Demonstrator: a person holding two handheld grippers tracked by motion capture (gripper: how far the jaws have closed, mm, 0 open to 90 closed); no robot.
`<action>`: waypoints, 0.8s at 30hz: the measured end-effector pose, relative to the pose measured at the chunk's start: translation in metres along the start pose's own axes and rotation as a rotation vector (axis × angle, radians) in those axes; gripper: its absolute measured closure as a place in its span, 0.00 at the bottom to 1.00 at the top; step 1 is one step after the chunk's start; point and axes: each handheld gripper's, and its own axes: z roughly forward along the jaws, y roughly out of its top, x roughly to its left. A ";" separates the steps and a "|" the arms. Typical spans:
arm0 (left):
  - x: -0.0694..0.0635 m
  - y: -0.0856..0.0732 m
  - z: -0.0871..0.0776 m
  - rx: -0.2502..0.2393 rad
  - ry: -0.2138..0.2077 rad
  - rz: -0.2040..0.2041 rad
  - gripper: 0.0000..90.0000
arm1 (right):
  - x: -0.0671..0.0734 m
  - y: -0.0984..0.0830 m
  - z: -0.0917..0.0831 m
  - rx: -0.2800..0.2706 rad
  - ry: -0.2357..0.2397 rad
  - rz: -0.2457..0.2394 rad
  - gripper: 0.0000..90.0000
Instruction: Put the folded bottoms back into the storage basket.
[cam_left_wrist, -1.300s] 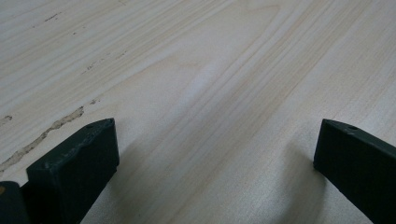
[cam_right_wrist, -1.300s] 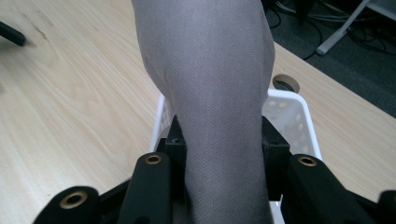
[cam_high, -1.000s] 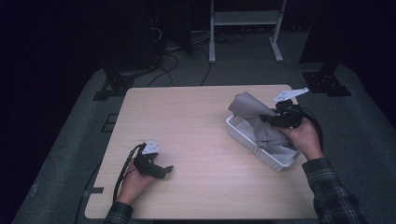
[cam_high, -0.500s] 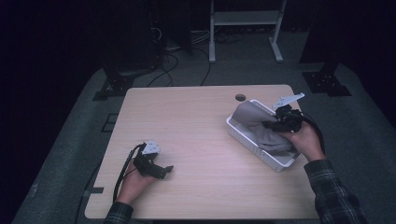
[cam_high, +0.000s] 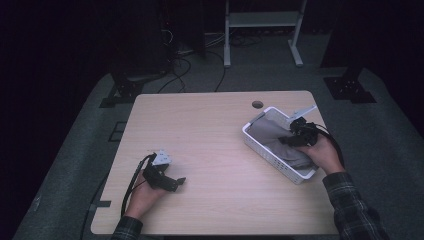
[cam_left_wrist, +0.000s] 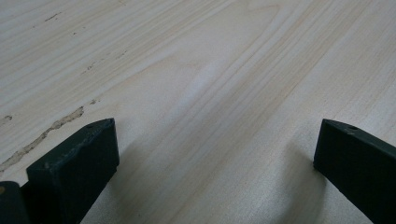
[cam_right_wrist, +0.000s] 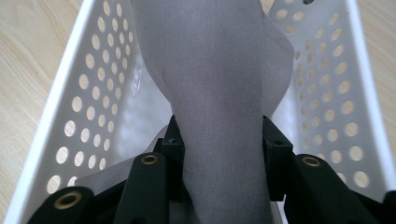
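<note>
right gripper (cam_right_wrist: 219, 140): jaws clamped on grey cloth (cam_right_wrist: 219, 70), lowering it into white basket (cam_high: 260, 145) near the tabletop's right edge | left gripper (cam_high: 167, 180): jaws apart, idle near front-left corner, out of the way

this looks like a lab or recording studio set up for filmed tabletop work. a plain light wooden table (cam_high: 215, 150) with a cable hole (cam_high: 257, 104) stands on grey carpet (cam_high: 395, 140), ringed by darkness. at the top of the frame, loose cables (cam_high: 185, 75) trail across the floor beside black stand bases (cam_high: 120, 92) and a white metal frame (cam_high: 262, 30).
</note>
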 end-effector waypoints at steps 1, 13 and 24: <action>0.000 0.000 0.000 0.000 0.000 0.000 0.00 | 0.000 0.000 0.000 0.000 0.000 0.000 0.68; 0.000 0.000 0.000 0.001 0.000 0.000 0.00 | 0.001 -0.001 0.013 0.051 0.031 0.023 0.58; 0.000 0.000 0.000 0.000 0.000 0.000 0.00 | 0.003 -0.003 0.007 0.028 0.051 0.050 0.39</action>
